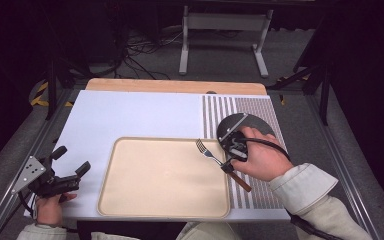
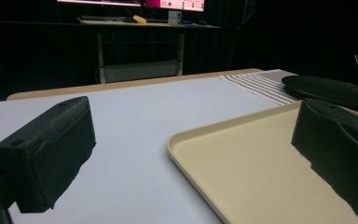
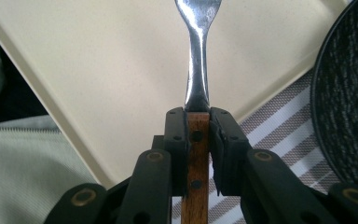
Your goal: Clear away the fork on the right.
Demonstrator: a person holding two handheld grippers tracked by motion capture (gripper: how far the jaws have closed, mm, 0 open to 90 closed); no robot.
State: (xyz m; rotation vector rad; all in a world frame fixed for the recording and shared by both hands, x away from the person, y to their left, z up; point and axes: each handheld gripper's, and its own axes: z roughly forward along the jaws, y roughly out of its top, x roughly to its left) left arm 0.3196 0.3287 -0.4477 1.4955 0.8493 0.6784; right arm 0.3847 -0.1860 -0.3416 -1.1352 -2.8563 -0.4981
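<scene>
While my right gripper (image 1: 228,165) clamps the fork (image 1: 219,162) by its wooden handle, the high view puts the tines over the right rim of the beige tray (image 1: 130,200), beside the black plate (image 1: 265,125); my left gripper (image 1: 72,170) idles at the tray's left, jaws apart. In the left gripper view, those jaws gape with nothing between them, the tray (image 2: 223,172) just ahead. In the right gripper view, the fork (image 3: 198,70) sits centred in the closed jaws, so I judge I should lower it level and release gently.
</scene>
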